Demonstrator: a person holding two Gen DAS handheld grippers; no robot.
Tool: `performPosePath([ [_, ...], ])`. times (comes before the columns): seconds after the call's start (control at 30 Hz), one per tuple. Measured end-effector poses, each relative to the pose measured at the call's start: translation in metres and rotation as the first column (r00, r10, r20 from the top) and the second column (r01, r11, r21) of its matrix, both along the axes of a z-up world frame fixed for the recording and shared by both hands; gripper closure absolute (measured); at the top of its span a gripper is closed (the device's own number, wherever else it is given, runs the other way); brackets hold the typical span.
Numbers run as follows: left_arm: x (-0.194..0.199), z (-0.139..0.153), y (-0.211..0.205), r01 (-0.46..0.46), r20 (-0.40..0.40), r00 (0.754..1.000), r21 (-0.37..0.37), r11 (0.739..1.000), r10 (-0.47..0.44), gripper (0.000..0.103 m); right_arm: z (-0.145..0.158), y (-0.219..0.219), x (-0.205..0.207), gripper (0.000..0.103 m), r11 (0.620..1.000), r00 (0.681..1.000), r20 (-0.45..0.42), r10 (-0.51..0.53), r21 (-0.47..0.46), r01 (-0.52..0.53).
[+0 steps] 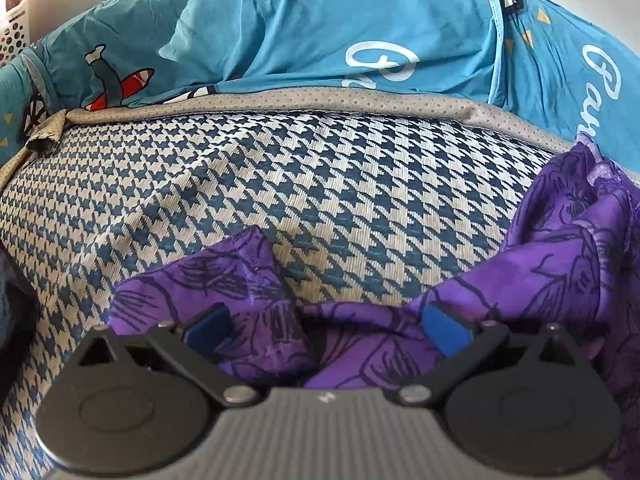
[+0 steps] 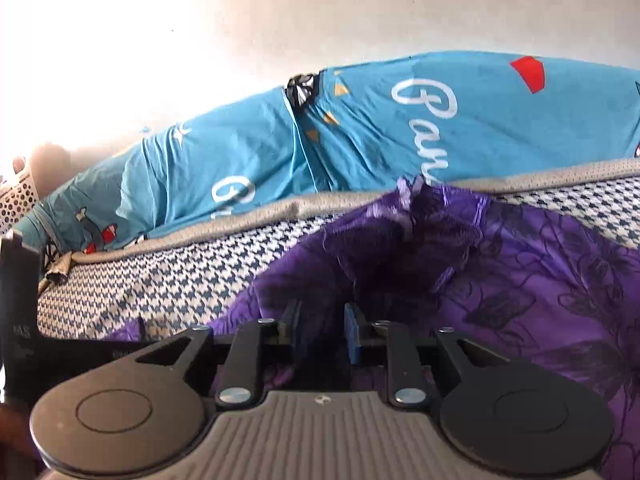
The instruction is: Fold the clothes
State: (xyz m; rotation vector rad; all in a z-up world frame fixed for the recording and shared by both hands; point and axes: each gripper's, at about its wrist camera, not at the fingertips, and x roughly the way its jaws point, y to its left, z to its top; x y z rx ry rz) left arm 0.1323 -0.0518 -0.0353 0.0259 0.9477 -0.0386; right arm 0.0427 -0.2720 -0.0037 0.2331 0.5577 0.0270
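Observation:
A purple garment (image 1: 560, 264) with a dark flower print lies crumpled on a blue-and-white houndstooth mat (image 1: 280, 184). In the left wrist view my left gripper (image 1: 326, 330) is open, its blue pads (image 1: 444, 330) wide apart with a fold of the purple cloth lying between them. In the right wrist view the purple garment (image 2: 520, 280) covers the right half of the mat (image 2: 160, 288). My right gripper (image 2: 322, 330) has its pads (image 2: 354, 332) close together with purple cloth between them; a narrow gap shows.
A teal quilt (image 1: 320, 32) with white lettering and cartoon prints is bunched along the far edge of the mat, also in the right wrist view (image 2: 400, 132). A white perforated basket (image 2: 18, 196) stands at the far left. A pale wall is behind.

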Motion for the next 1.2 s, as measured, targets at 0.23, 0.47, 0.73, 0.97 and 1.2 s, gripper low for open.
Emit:
performPosePath([
  [0.23, -0.007, 0.002, -0.007, 0.024, 0.032, 0.999, 0.039, 0.999, -0.025, 0.0, 0.012, 0.004, 0.027, 0.065, 1.0, 0.999, 0.051, -0.02, 0.017, 0.02],
  [0.47, -0.008, 0.005, -0.006, 0.03, 0.027, 0.999, 0.027, 0.999, -0.031, 0.0, -0.002, 0.028, 0.049, 0.057, 0.998, 0.999, -0.019, -0.034, -0.058, 0.033],
  [0.73, -0.008, 0.017, -0.001, 0.033, 0.064, 0.997, 0.004, 0.999, -0.033, 0.0, -0.014, 0.02, 0.043, 0.09, 0.995, 0.995, -0.06, -0.077, -0.074, 0.073],
  [0.97, -0.001, 0.027, 0.012, -0.014, 0.104, 0.994, -0.046, 0.999, 0.019, 0.0, -0.005, 0.011, 0.013, 0.094, 0.997, 0.997, -0.025, -0.067, -0.045, 0.066],
  [1.2, 0.004, 0.018, 0.011, -0.046, 0.063, 0.997, -0.068, 0.997, 0.051, 0.0, -0.011, -0.007, 0.003, 0.097, 0.999, 0.999, -0.04, -0.027, -0.037, 0.025],
])
